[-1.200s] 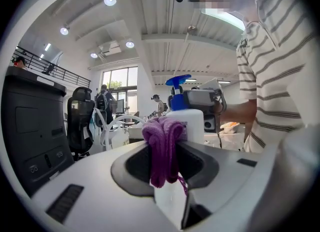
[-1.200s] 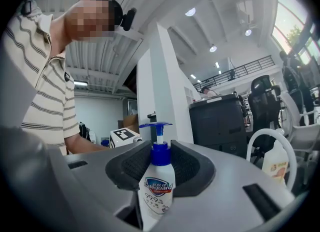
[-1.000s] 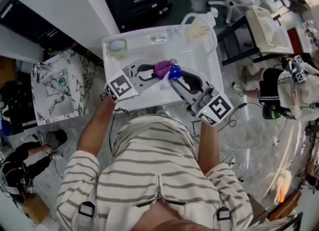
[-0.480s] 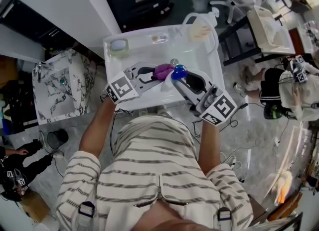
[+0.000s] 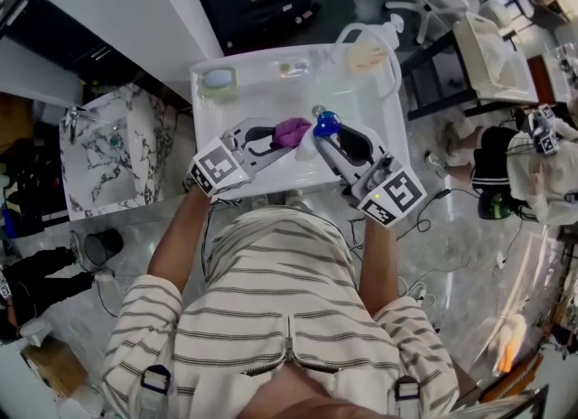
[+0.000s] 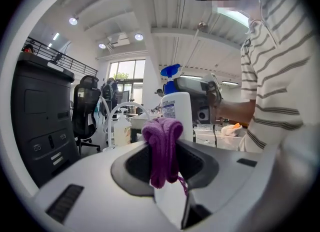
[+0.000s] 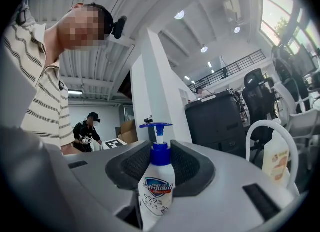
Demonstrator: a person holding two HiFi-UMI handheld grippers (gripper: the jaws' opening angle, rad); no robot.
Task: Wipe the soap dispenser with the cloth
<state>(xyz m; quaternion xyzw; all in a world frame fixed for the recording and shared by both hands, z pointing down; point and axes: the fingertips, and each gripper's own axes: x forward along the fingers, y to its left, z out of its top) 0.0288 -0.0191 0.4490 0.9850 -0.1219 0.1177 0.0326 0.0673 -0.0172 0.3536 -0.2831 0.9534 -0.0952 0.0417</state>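
A white soap dispenser (image 7: 156, 188) with a blue pump stands upright between the jaws of my right gripper (image 5: 327, 134), which is shut on its body. In the head view its blue pump (image 5: 325, 123) shows above the white table (image 5: 262, 92). My left gripper (image 5: 287, 134) is shut on a folded purple cloth (image 6: 162, 148), held level just left of the dispenser (image 6: 177, 113). In the head view the cloth (image 5: 293, 130) sits close to the bottle; whether they touch I cannot tell.
A second pump bottle (image 5: 366, 54) inside a white tube loop stands at the table's far right corner. A round tape roll (image 5: 217, 79) and a small item (image 5: 293, 69) lie at the far side. A marbled sink unit (image 5: 113, 151) is to the left; chairs and desks stand beyond.
Both grippers have shifted slightly to the right and away over the table, staying side by side. The cloth and the dispenser remain gripped.
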